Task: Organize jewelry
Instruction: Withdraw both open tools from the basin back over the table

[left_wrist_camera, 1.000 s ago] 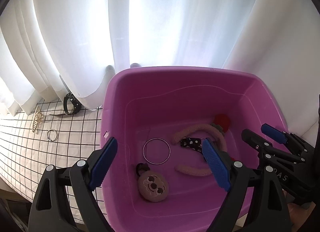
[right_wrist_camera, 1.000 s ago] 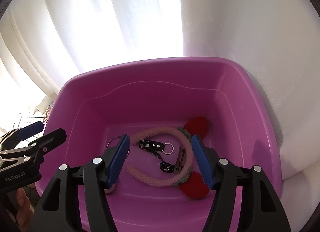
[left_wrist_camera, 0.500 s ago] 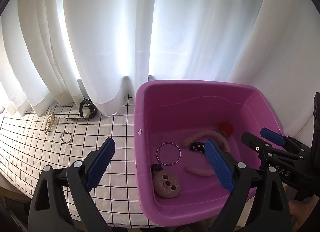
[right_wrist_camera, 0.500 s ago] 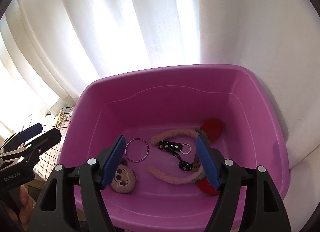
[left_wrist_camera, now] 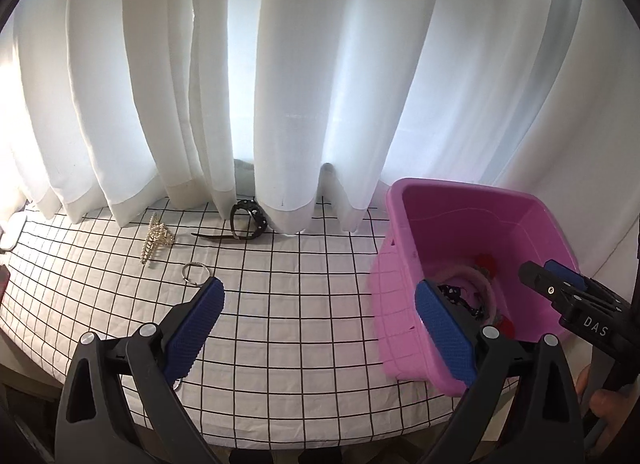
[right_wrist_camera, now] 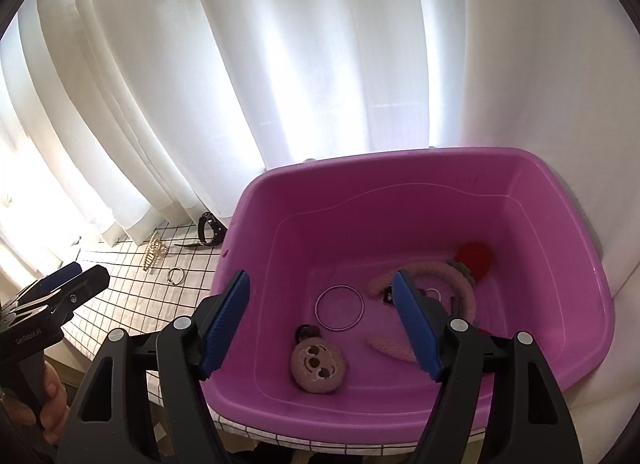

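Both of your grippers have pulled back from the pink tub (right_wrist_camera: 552, 223) since a second ago: your left gripper (left_wrist_camera: 320, 320), which then hung over the tub's inside, now hangs over the bare grid-patterned tablecloth (left_wrist_camera: 288, 304) with the tub off to its right. Its jaws are opening wide with nothing between them. Your right gripper (right_wrist_camera: 322, 320) sits higher over the tub than before, jaws apart and empty, with the tub's whole rim now in its view.

White curtains (left_wrist_camera: 320, 83) hang along the back of the table, their hems resting on the cloth, with daylight behind them.

On the cloth, well left of the tub, lie a gold hair claw (left_wrist_camera: 157, 240), a small metal ring (left_wrist_camera: 195, 272) just in front of it, and a black watch (left_wrist_camera: 247, 220) at the curtain hem.

Inside the tub lie a thin bangle (right_wrist_camera: 339, 307), a round plush face charm (right_wrist_camera: 318, 364), a fuzzy pink headband (right_wrist_camera: 440, 276) with red pom-poms (right_wrist_camera: 476, 258), and a dark keychain partly hidden behind your right finger.
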